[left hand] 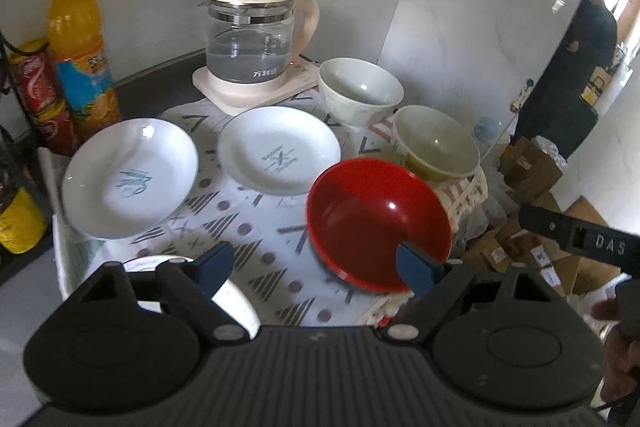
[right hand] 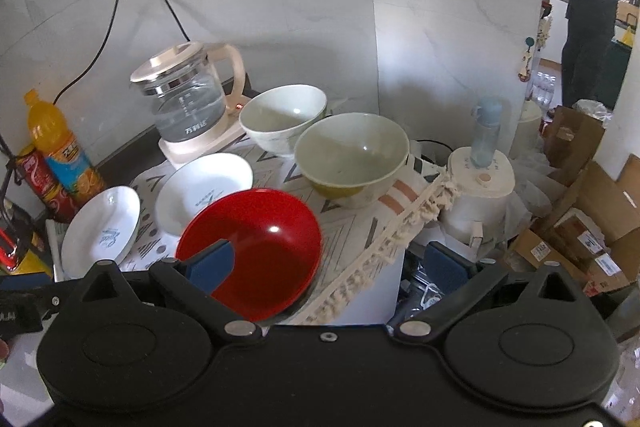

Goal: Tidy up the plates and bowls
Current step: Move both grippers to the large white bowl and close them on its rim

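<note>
A glossy red shallow bowl [left hand: 378,223] sits near the right front edge of a table covered by a white cloth [left hand: 256,259] printed with grey triangles and dots; its rim is smooth and a bright highlight glints on its inner wall. Behind it, toward the right edge, stands a deep bowl with a pale cream inside and an olive-yellow outside [left hand: 436,143], and just beside that, nearer the back, a white deep bowl with a faint pattern on its wall [left hand: 360,91]. Toward the middle of the cloth lies a white shallow plate with a grey printed mark in its well [left hand: 280,151]; to its left, near the left edge, lies a second white shallow plate with blue script in its well [left hand: 130,183]. The two plates are apart, not touching.

At the back stands a glass kettle with a cream lid and handle [left hand: 256,39] on its cream base, and at the back left corner an orange drink bottle [left hand: 78,47] stands beside a red can [left hand: 40,95].

The left gripper [left hand: 316,267] hovers over the front of the cloth with its blue-padded jaws wide apart and nothing between them. The right gripper [right hand: 328,263] is likewise spread wide and empty, its left finger over the red bowl's near rim, its right finger past the fringed edge of the cloth.
</note>
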### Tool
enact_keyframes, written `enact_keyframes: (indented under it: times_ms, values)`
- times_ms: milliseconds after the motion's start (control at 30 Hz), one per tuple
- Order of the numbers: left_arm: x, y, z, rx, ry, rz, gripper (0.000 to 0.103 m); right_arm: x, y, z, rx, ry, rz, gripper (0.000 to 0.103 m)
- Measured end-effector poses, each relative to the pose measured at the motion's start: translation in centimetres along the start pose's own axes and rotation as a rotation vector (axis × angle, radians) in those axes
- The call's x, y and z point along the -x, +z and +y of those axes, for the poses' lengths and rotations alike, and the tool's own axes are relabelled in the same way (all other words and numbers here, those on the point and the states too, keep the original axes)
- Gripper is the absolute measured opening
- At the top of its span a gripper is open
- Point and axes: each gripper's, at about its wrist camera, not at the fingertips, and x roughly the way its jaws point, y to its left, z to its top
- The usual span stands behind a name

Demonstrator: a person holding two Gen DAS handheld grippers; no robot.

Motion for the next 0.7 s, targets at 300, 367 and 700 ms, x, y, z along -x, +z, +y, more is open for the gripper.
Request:
enact_keyframes:
  times_ms: [300, 367, 700]
  values:
    - [-4.5, 3.6, -3.5, 0.075, 0.0, -0.011, 0.079, -4.6, 3.4, -3.5, 0.023, 0.058, 0.048, 0.083]
    - [-5.6, 4.2, -4.4, 0.086, 0.007, -0.011, 0.076, -5.7, 4.2, -4.4, 0.022, 0.072, 0.058, 0.08]
    - [-10.4, 6.9, -7.7, 0.164, 0.012, -0.001, 0.06, -10.9, 7.4, -8.1, 0.042, 0.125, 0.126, 0.062]
